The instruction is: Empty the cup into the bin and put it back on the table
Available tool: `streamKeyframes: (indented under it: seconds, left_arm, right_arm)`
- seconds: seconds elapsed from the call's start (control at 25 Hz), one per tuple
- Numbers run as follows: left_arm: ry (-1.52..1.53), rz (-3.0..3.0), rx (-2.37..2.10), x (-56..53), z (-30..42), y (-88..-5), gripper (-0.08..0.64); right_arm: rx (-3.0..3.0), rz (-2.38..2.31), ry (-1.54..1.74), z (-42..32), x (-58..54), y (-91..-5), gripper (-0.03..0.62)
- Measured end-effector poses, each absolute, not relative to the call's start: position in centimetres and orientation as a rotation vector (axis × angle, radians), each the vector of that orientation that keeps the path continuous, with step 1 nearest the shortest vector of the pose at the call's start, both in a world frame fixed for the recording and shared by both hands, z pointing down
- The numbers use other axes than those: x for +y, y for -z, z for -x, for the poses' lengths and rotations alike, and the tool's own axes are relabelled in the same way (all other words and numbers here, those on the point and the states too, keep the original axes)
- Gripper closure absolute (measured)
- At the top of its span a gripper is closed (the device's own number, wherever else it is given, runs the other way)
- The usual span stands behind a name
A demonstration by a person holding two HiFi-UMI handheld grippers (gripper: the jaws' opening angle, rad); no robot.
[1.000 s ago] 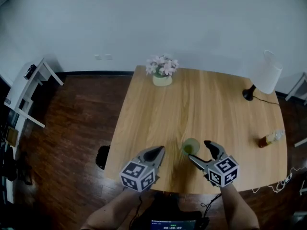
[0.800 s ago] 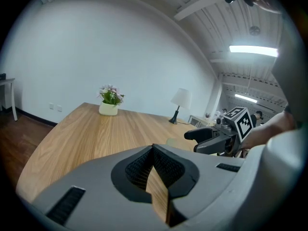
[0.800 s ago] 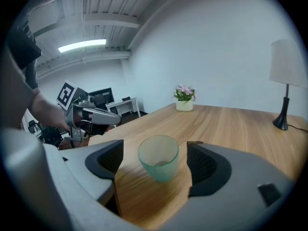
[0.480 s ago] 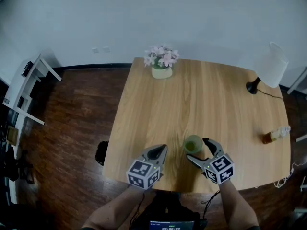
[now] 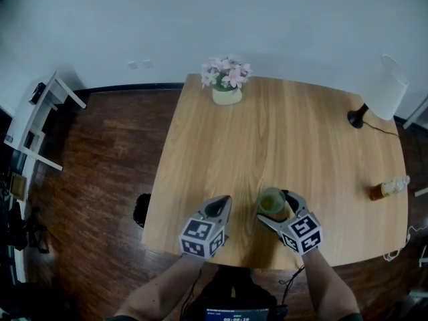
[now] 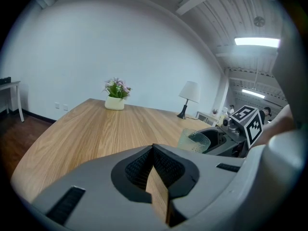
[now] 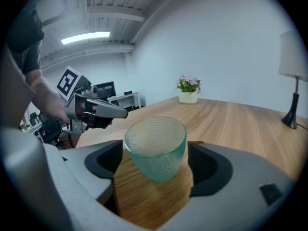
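The right gripper (image 7: pixel 156 174) is nearest, low over the near edge of the wooden table (image 5: pixel 267 139). Its jaws are spread very wide and have just been opening. The cup (image 7: pixel 156 148) stands right between them, upright on the table. It is a bumpy, see-through green glass. The pads (image 7: pixel 204 165) sit on each side of the cup, and a little gap shows on its right side, so they do not squeeze it. The right gripper has hold of nothing.

The left gripper (image 6: pixel 154 148) is beside the right one, on its left, also near the table's front edge. Its jaws are pressed together at the tips. Nothing is between them. From the left gripper, the cup is just off to the right, with the right gripper behind it.

On the floor (image 5: pixel 100 172), left of the left gripper, a dark round thing (image 5: pixel 141 211) peeks out by the table's edge. I cannot tell what it is.

Far to the right of the right gripper, a small bottle (image 5: pixel 386 189) lies on its side near the table's edge.

Straight past both grippers, at the far side of the table, stands a pale pot of pink flowers (image 5: pixel 226 89). At the far right corner is a lamp (image 5: pixel 382 91) with a white shade and a black foot. Behind them is a plain white wall (image 5: pixel 267 25).
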State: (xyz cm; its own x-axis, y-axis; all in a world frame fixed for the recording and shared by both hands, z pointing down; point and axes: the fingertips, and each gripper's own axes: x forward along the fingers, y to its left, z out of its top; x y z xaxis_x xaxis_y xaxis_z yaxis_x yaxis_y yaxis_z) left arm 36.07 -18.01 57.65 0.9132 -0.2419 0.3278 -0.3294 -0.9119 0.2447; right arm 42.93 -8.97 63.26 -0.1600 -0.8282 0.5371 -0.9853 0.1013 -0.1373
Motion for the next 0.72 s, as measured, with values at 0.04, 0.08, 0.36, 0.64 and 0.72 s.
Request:
streamKeyframes:
  seconds: [0.04,0.08,0.36,0.64,0.72]
  left_arm:
    - [-0.427,-2.775,-0.428,-18.1,-36.1,-57.8,0.566]
    - [-0.430,-2.772,-0.428,-18.1,-36.1,-58.0,0.566]
    - [-0.457,-2.761,-0.435,-18.3,-35.9,-59.0,0.566]
    - [-0.455,-2.761,-0.440,-18.3,-35.6,-59.0,0.566]
    - [-0.459,-2.761,-0.442,-18.3,-35.5,-59.1,0.566]
  right_arm:
    - [-2.061,-1.788,-0.681,-42.9,-9.0,-63.5,0.122]
    - [-2.061,-1.793,-0.678,-42.9,-9.2,-63.6,0.117]
    - [-2.086,-1.826,-0.626,-43.0,-10.3,-63.8,0.118]
    - [-2.086,-1.871,-0.564,-43.3,-10.8,-63.8,0.162]
    - [-2.083,-1.879,-0.545,-43.3,-10.8,-63.8,0.192]
